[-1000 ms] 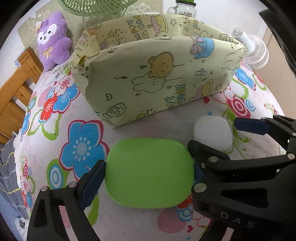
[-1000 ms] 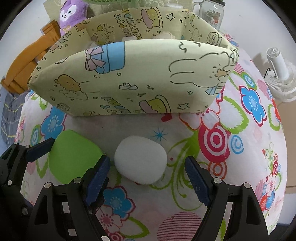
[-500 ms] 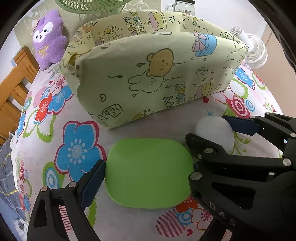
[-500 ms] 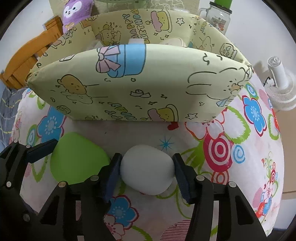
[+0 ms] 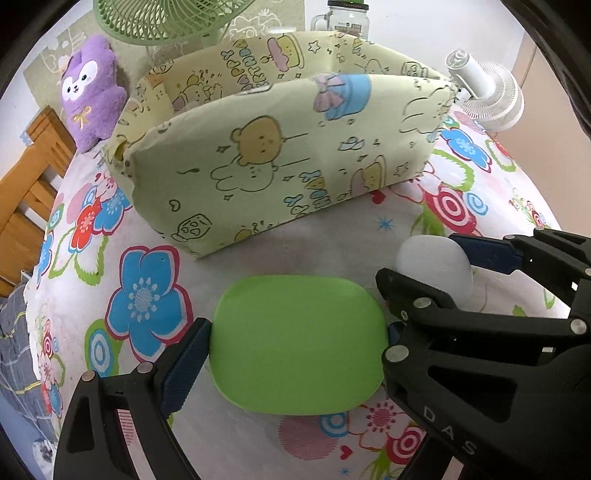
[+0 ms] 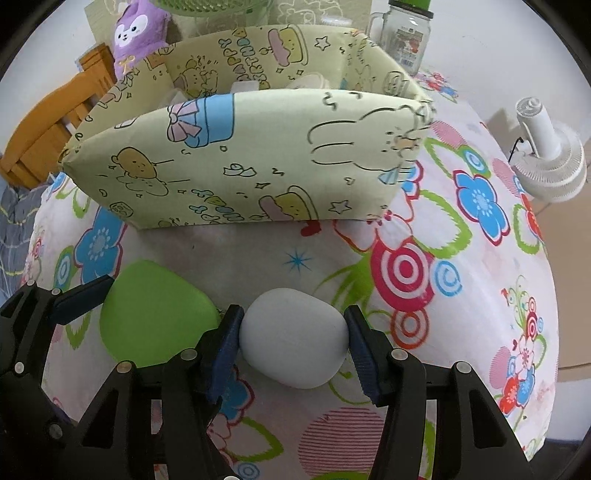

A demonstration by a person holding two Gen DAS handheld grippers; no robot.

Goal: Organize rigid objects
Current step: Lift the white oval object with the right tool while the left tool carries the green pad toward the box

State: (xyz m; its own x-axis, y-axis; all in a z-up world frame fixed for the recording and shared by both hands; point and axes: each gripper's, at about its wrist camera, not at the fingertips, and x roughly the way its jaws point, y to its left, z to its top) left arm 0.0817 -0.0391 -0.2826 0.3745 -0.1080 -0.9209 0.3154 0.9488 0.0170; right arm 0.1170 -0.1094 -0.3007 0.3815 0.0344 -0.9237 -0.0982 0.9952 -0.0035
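Note:
A flat green rounded-rectangle piece (image 5: 297, 343) sits between the blue pads of my left gripper (image 5: 295, 338), which is shut on its two short edges just above the floral cloth (image 5: 147, 295). Just to its right my right gripper (image 6: 293, 343) is shut on a white egg-shaped object (image 6: 293, 338), with both pads pressing its sides. That white object (image 5: 432, 266) also shows in the left wrist view, and the green piece (image 6: 155, 314) in the right one. Behind both stands an open yellow cartoon-print fabric bin (image 5: 295, 162), with pale items partly hidden inside it (image 6: 243, 86).
A purple plush toy (image 5: 92, 92) and a green fan (image 5: 162, 18) stand behind the bin at the left. A glass jar (image 6: 402, 33) is behind it, a small white fan (image 6: 546, 162) at the right. Wooden furniture (image 5: 22, 192) borders the left side.
My right gripper's jaws closed from wide apart onto the white object. Both grippers have drawn back from the bin, each with its object between the pads.

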